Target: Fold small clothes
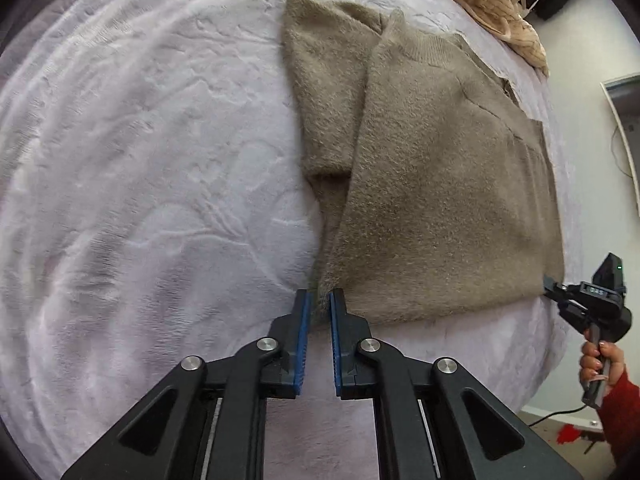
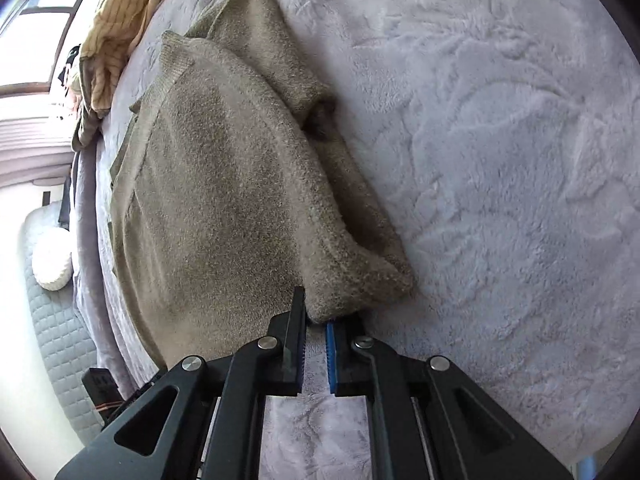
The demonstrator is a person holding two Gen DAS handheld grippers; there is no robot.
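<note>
Two grippers, left [image 1: 319,303] and right [image 2: 316,320], each pinch the sweater's [image 1: 432,184] hem corners.

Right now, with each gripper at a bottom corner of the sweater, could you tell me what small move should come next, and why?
Probably lift both corners together and carry the hem toward the collar. The left gripper and right gripper each pinch a hem corner of the taupe sweater, whose sleeve already lies folded in on the blanket.
</note>
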